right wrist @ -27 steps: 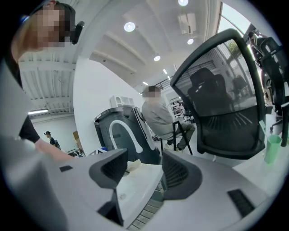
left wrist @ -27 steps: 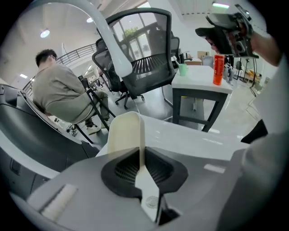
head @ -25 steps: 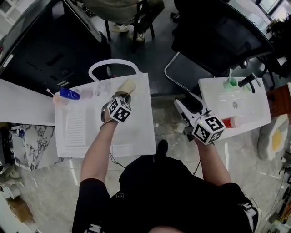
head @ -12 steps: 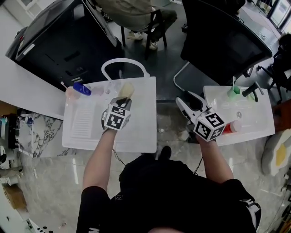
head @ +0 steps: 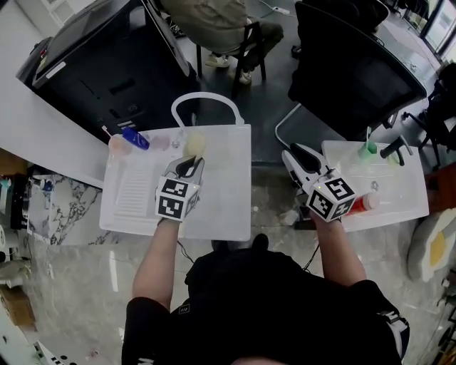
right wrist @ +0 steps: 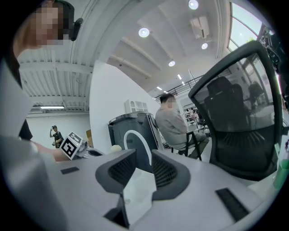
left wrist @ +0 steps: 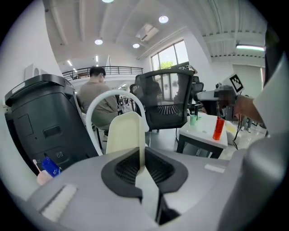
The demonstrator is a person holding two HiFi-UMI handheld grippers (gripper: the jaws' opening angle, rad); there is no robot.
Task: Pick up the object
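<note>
The only figures I can read look like "63", on the front of the black bin (left wrist: 40, 131) at eight o'clock in my left gripper view. The cubes on my left gripper (head: 187, 165) and right gripper (head: 298, 153) show square coded markers, no letters.

The head camera looks steeply down from above the person onto both arms, the white tray (head: 217, 207) and the side table (head: 399, 194). Each gripper camera sits close behind its own jaws and faces outward across the room. All three views share the black bin (head: 100, 64), the mesh chair (head: 356, 71) and the seated person (head: 206, 18). The head view and the left gripper view also share the cream object (head: 194, 142) clamped in the left gripper (head: 187, 165).
</note>
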